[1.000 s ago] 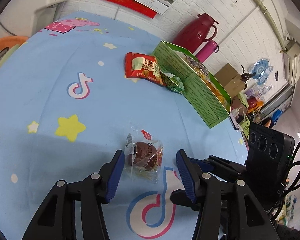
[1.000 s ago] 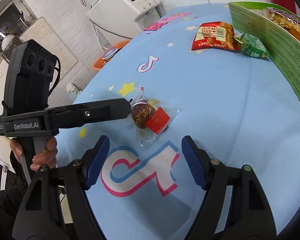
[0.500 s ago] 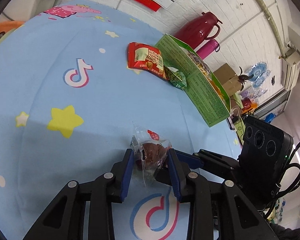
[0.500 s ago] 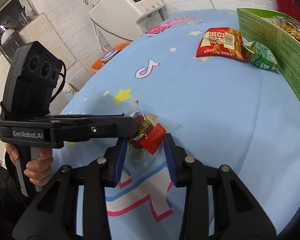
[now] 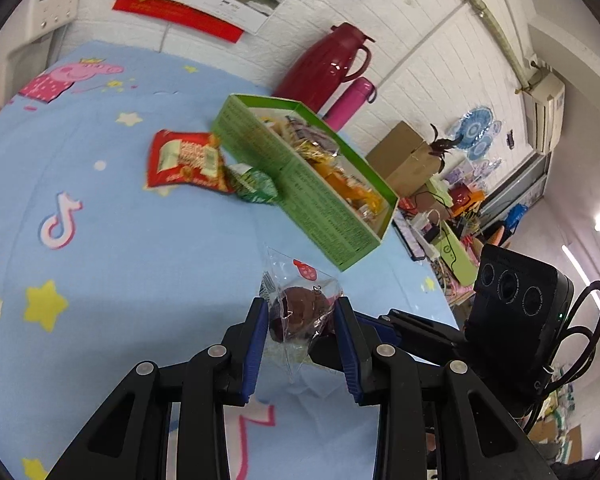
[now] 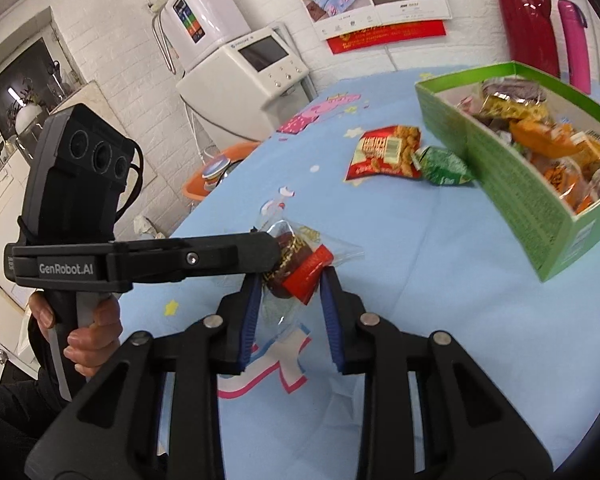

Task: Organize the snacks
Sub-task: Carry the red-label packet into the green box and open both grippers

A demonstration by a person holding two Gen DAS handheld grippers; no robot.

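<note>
A brown cake in a clear wrapper (image 5: pixel 300 312) (image 6: pixel 296 268) hangs above the blue tablecloth, pinched from two sides. My left gripper (image 5: pixel 300 316) is shut on it and my right gripper (image 6: pixel 288 284) is shut on it too, the two meeting at a right angle. Further off lies a red snack bag (image 5: pixel 184 160) (image 6: pixel 384 152) with a green packet (image 5: pixel 256 184) (image 6: pixel 440 166) beside it. Both rest against the long wall of a green box (image 5: pixel 320 208) (image 6: pixel 520 192) that holds several wrapped snacks.
A dark red jug (image 5: pixel 328 64) (image 6: pixel 524 12) and a pink flask (image 5: pixel 350 100) (image 6: pixel 576 40) stand by the brick wall behind the box. A white appliance (image 6: pixel 240 76) and an orange basin (image 6: pixel 216 172) sit past the table's left edge. A hand (image 6: pixel 88 328) holds the left gripper's handle.
Both grippers closed on the wrapped cake and lifted it off the cloth. The views have risen, so the inside of the green box now shows.
</note>
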